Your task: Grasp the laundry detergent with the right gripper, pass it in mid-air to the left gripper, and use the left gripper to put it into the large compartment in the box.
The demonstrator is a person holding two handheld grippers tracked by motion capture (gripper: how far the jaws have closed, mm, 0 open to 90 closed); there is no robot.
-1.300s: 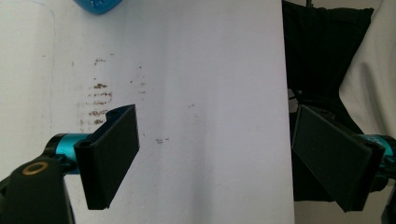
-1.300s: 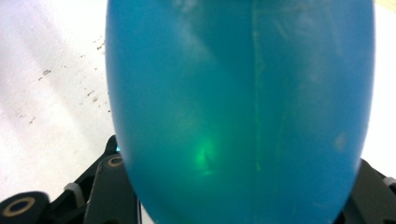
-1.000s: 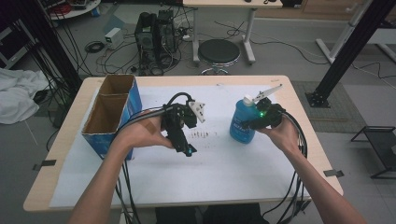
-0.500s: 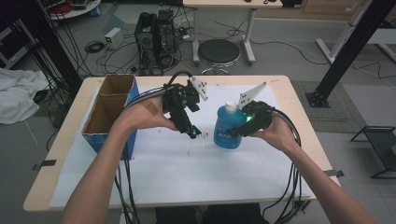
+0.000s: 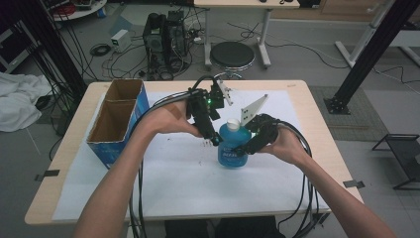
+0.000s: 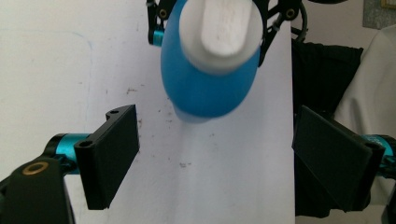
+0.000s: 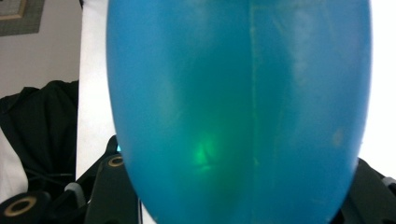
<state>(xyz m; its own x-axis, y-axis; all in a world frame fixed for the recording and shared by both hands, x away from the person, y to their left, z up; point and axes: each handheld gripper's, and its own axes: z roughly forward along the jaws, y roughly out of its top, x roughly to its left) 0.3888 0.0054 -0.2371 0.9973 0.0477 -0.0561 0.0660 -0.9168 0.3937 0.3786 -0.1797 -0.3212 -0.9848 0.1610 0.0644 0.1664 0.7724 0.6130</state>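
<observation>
Right gripper view, nearest: blue bottle [image 7: 238, 112] clamped between the black jaws of the right gripper [image 7: 233, 196], body pressed close to the lens. Left gripper view: left gripper [image 6: 215, 158] with jaws spread wide, gripping nothing, aimed at the white cap [image 6: 224, 28]. High view: bottle held upright over the white sheet [image 5: 163, 188] mid-table; farther left, cardboard box [image 5: 119, 119] at the table edge.

Glossy translucent blue plastic bottle [image 5: 233, 148], matt white cap [image 6: 227, 25]; box [image 5: 115, 121] looks like plain cardboard
</observation>
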